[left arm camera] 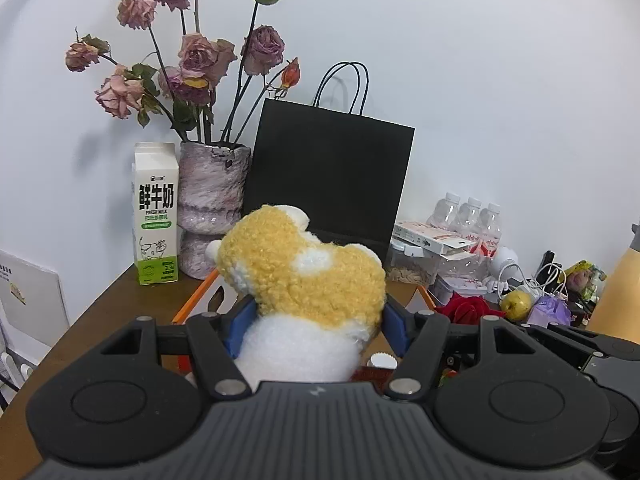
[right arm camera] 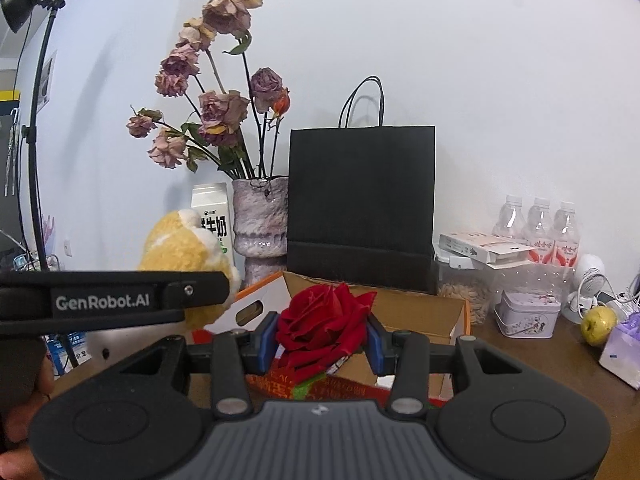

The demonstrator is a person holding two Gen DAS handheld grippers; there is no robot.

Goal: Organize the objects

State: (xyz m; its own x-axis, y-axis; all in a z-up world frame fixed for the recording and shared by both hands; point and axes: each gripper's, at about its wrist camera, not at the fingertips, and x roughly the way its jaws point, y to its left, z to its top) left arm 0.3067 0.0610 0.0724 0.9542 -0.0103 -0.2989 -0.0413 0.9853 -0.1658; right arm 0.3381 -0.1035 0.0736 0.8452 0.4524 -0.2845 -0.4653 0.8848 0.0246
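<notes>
Left gripper (left arm camera: 316,332): jaws clamped on the plush toy (left arm camera: 304,276), blue pads pressing its sides low down where yellow fleece meets white. The toy is held up over the cardboard box (right arm camera: 420,312), not resting on anything.

Right gripper (right arm camera: 322,338): jaws squeezed down on the red rose (right arm camera: 324,316), pinching the bloom from both sides. It hangs above the open box too, just right of the left gripper.

Plush toy handling: looks light and squishy, so it probably sags around the pads and won't mind a firm pinch. The thick middle of the body seems the safest hold (an ear or leg would likely let it swing).

Red rose handling: soft layered petals that crush easily. Can't tell if it's fabric or real. Either way a gentle grip seems smart, and a stem would be the nicer place to hold, though none shows here.

Bench (left arm camera: 120,304): brown top, crowded along the wall with a milk carton (left arm camera: 156,216), a vase (left arm camera: 212,208) of dried roses, a black paper bag (left arm camera: 328,176), and water bottles (right arm camera: 540,228) further right.

Box: open with orange edges, sitting in front of the bag, some printed packaging visible inside.

Where it's at: both things are in the air, no drop spot obvious yet.
</notes>
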